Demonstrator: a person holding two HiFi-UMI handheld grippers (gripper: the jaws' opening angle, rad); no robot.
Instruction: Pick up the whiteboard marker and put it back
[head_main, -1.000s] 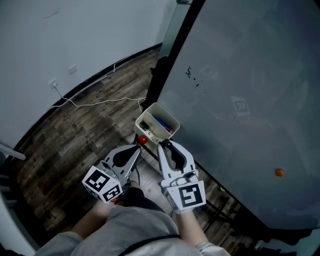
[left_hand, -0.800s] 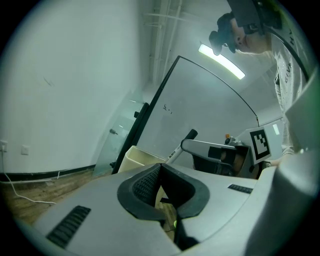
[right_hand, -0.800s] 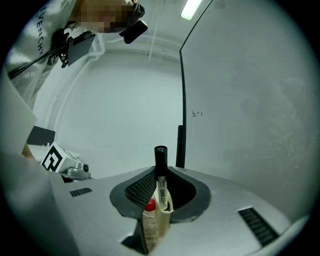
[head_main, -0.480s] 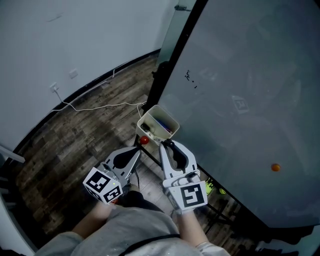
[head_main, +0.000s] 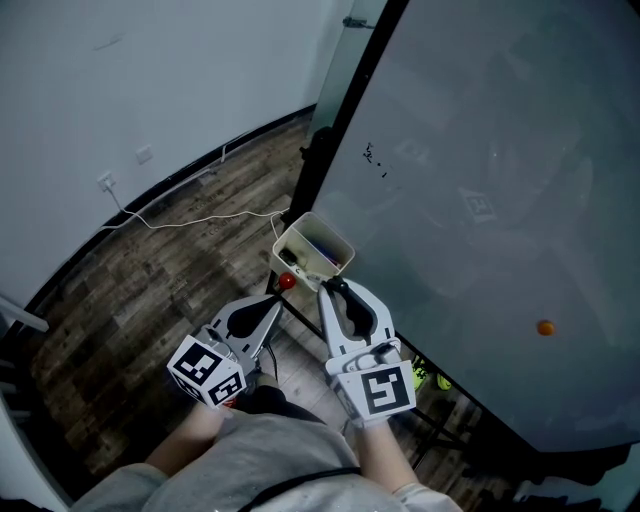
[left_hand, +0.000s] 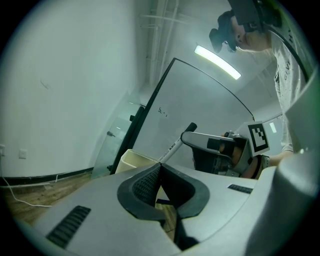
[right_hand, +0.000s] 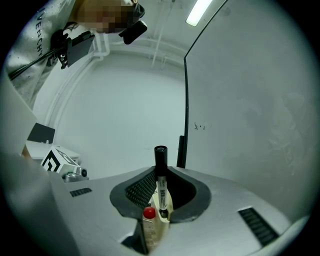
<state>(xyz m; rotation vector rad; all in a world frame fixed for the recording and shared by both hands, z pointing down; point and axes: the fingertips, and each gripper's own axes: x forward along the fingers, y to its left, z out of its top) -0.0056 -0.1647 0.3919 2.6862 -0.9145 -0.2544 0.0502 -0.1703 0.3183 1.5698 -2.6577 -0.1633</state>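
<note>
Here, right tool (head_main: 333, 287) clamped on whiteboard marker (right_hand: 160, 172), left tool (head_main: 274, 298) closed

Held white-barrelled whiteboard marker (right_hand: 161, 176): black cap, black print on barrel. Right tool (head_main: 329, 286) and left tool (head_main: 277, 298): grey shells, black ribbed pads, black-and-white square-patterned cubes. Rectangular plastic bin (head_main: 291, 227): cream. Small round cap (head_main: 287, 282): red. Large whiteboard (head_main: 500, 150): grey, black frame, one orange dot (head_main: 545, 327). Plank floor (head_main: 150, 270): dark brown wood grain. Wall (head_main: 150, 70): white.

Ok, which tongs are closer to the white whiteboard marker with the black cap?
Right. The right tongs are shut on the black-capped white whiteboard marker; the left tongs, shut on nothing, sit close beside it.
</note>
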